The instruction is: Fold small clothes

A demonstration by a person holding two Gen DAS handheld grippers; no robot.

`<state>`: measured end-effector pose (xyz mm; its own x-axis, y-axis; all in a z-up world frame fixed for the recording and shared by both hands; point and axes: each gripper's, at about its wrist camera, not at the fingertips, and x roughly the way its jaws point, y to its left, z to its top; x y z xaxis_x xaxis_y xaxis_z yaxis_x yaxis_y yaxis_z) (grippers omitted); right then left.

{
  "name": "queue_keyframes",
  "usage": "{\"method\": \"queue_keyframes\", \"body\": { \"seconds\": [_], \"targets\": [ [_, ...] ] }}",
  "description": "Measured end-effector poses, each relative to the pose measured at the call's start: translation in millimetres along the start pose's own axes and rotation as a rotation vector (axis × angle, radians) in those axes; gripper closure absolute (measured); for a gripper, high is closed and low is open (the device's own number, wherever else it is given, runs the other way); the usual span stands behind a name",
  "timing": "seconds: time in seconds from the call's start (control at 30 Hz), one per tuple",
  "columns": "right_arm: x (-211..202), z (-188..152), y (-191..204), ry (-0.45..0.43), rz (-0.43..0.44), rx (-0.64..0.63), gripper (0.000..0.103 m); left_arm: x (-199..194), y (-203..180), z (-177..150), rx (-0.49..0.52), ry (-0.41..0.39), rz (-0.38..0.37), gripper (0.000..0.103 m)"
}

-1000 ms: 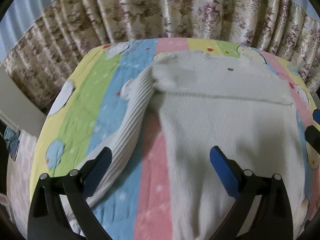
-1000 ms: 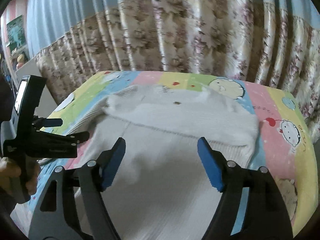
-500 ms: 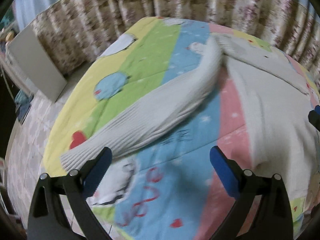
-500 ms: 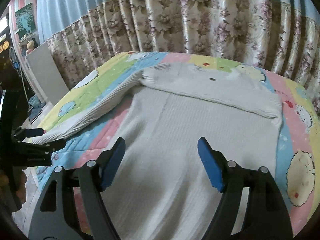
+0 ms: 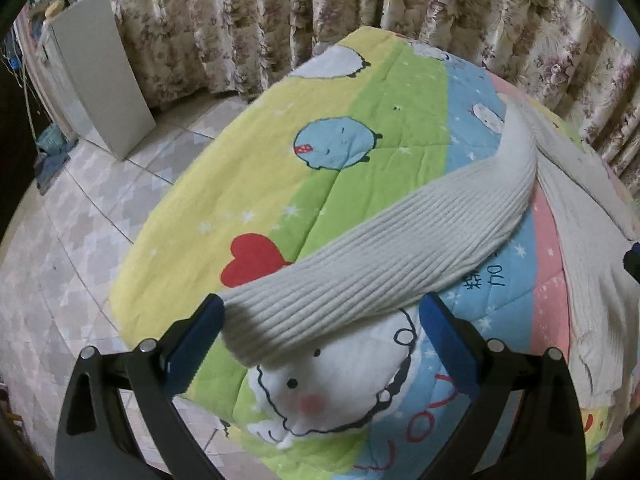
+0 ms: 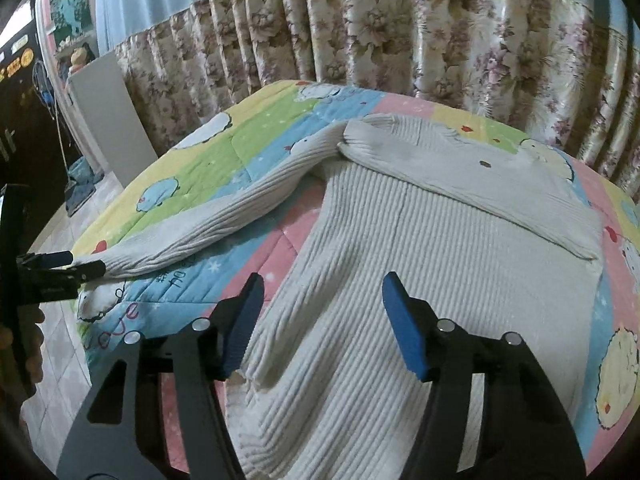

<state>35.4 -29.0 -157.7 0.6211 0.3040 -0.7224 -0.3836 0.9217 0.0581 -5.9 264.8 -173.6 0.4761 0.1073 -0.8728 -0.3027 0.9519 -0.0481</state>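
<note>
in your left wrist view, your left gripper (image 5: 318, 338) has its blue-padded fingers (image 5: 192, 340) spread wide, released, with the cuff end of the long ribbed sleeve (image 5: 384, 256) lying between them on the pastel cartoon-print quilt (image 5: 304, 184). whether the left pad touches the cuff edge, you cannot tell. the sleeve runs from the cuff at 6 o'clock up toward 2 o'clock, where it joins the cream ribbed knit sweater (image 5: 576, 216). floral curtains (image 5: 256, 20) hang at 12 o'clock, a white cabinet (image 5: 100, 76) stands at 10 o'clock on the tiled floor (image 5: 64, 240).

in your right wrist view, your right gripper (image 6: 322, 322) is also released, fingers (image 6: 404, 328) apart over the sweater (image 6: 420, 264) body, which lies flat on the quilt (image 6: 224, 148), its top folded down across the chest. the sleeve (image 6: 224, 220) stretches out to 9 o'clock, its cuff at your left gripper (image 6: 60, 266).
</note>
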Motion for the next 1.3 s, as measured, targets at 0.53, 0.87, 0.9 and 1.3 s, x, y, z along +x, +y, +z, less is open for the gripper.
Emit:
{"method": "queue_keyframes", "body": {
  "seconds": [0.53, 0.87, 0.9, 1.3],
  "targets": [
    [27.7, 13.8, -4.1, 0.039, -0.01, -0.024, 0.041, 5.7, -17.4, 13.7, 0.057, 0.039, 0.007, 0.089],
    [25.6, 22.9, -33.4, 0.023, -0.001, 0.01, 0.042, -20.2, -65.1, 40.8, 0.074, -0.001, -0.119, 0.091],
    [25.0, 23.4, -37.5, 0.021, -0.003, 0.011, 0.042, -21.4, -72.7, 45.1, 0.079, -0.006, -0.137, 0.091],
    [15.8, 30.6, -116.0, -0.014, -0.054, 0.088, 0.043, -14.2, -219.2, 109.8, 0.208, -0.056, -0.317, 0.091]
  ]
}}
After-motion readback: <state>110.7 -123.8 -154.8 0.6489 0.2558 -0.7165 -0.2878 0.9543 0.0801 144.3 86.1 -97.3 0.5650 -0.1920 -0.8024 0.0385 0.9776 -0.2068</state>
